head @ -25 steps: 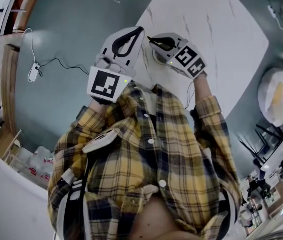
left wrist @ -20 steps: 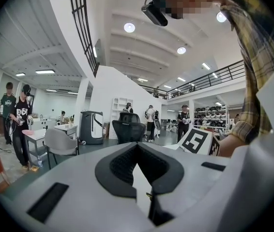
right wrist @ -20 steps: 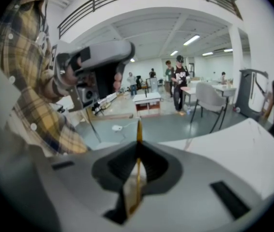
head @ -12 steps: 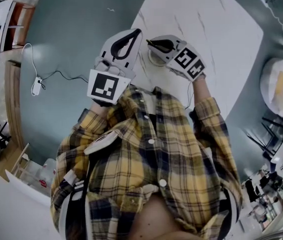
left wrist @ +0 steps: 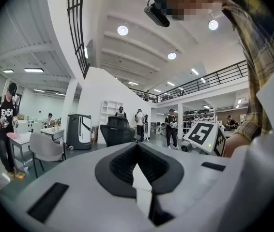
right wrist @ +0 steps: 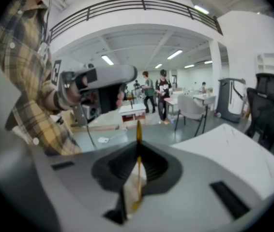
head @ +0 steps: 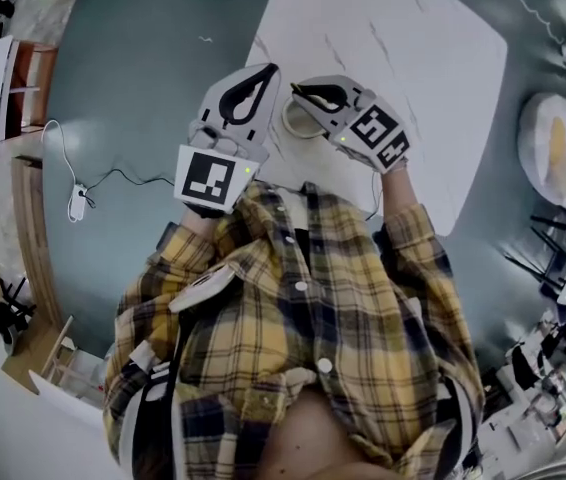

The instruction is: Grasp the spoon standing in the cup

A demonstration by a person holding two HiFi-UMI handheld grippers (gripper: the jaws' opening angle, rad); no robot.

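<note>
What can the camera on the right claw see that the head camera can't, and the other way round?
Only the right gripper view: a thin golden spoon pinched in the right claw, whose jaws are shut on it, plus people across the hall. Only the head view: the cup below that claw. Both: the left claw and the white table.

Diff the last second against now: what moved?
The right gripper, jaws shut on the spoon, has lifted back off the cup, baring more of its rim. The left gripper stays beside the cup, jaws together and empty; the cup stays on the table.
</note>
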